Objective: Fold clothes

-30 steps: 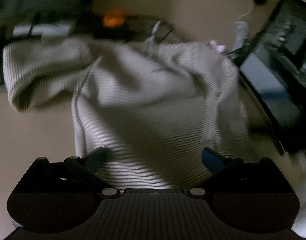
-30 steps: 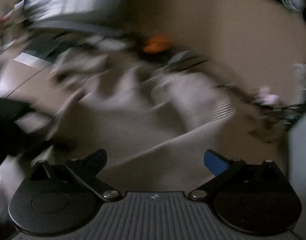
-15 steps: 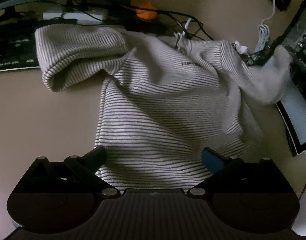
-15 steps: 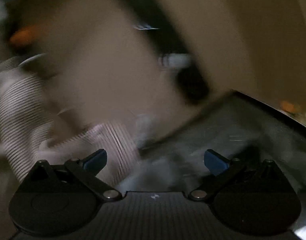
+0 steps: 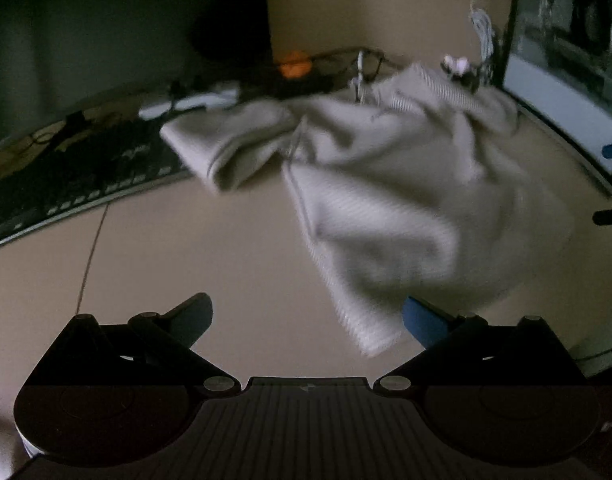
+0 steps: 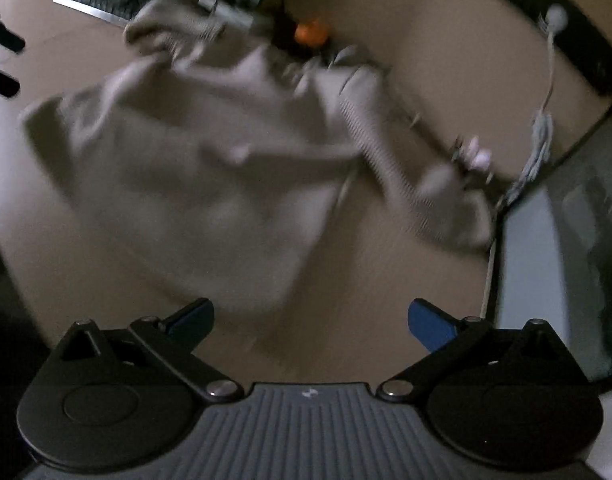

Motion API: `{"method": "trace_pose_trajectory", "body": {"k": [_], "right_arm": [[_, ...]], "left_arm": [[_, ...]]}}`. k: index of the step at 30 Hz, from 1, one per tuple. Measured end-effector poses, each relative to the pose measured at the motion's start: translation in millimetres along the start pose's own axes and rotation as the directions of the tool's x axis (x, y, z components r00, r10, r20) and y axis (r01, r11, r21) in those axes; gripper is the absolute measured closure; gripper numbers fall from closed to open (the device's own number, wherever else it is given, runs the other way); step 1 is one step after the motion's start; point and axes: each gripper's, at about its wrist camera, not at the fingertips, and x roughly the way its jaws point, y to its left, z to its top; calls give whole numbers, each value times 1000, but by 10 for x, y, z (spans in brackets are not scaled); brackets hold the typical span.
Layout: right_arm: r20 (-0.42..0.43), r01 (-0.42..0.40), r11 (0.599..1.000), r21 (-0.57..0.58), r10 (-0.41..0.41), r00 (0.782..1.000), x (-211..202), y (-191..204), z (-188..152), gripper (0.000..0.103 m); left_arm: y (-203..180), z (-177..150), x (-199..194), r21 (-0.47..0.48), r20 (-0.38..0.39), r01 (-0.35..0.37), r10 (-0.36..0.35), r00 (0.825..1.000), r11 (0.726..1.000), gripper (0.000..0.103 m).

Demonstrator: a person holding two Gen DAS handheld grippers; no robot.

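Both grippers empty — shirt [image 5: 394, 200] crumpled on desk [image 5: 185, 260].

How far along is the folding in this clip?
Barely begun. Done: the striped shirt lies on the desk, rumpled, one sleeve bunched, no tidy fold visible. In hand: nothing; left gripper and right gripper are open and empty. Left: flattening and every fold.

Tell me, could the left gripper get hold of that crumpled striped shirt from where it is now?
Probably yes. The left gripper is open, and the shirt's near corner lies on the bare desk just ahead, beside its right finger. Nothing stands between them, though blur hides the exact edge.
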Motion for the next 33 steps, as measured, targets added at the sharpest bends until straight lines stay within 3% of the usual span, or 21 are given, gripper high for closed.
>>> {"method": "trace_pose_trajectory", "body": {"k": [7,12,16,20,24,27,33], "right_arm": [[-13,104,994,24,-103,995,161,210,-66,0],[50,219,951,216,-235,971,182,2,115,0],[30,287,915,282,-308,951,240,-165,190,0],[33,274,925,264,-293,956,153,-146,103,0],[53,173,964,202,-187,981,47,-81,-43,0],[64,78,994,72,-83,995,-48,106,-122,0],[63,70,997,-37,-67,996,92,503,-82,0]], "left_arm": [[-148,-162,88,81,-44,-3,6,999,997,0],[-251,-131,202,113,-47,-24,30,998,993,0],[-279,-77,297,125,-45,-64,71,996,990,0],[-193,-22,341,115,-32,-142,146,989,983,0],[-17,49,274,57,-16,-145,146,989,988,0],[53,90,205,26,3,-135,135,991,990,0],[79,1,99,-7,0,-106,106,994,994,0]]}}
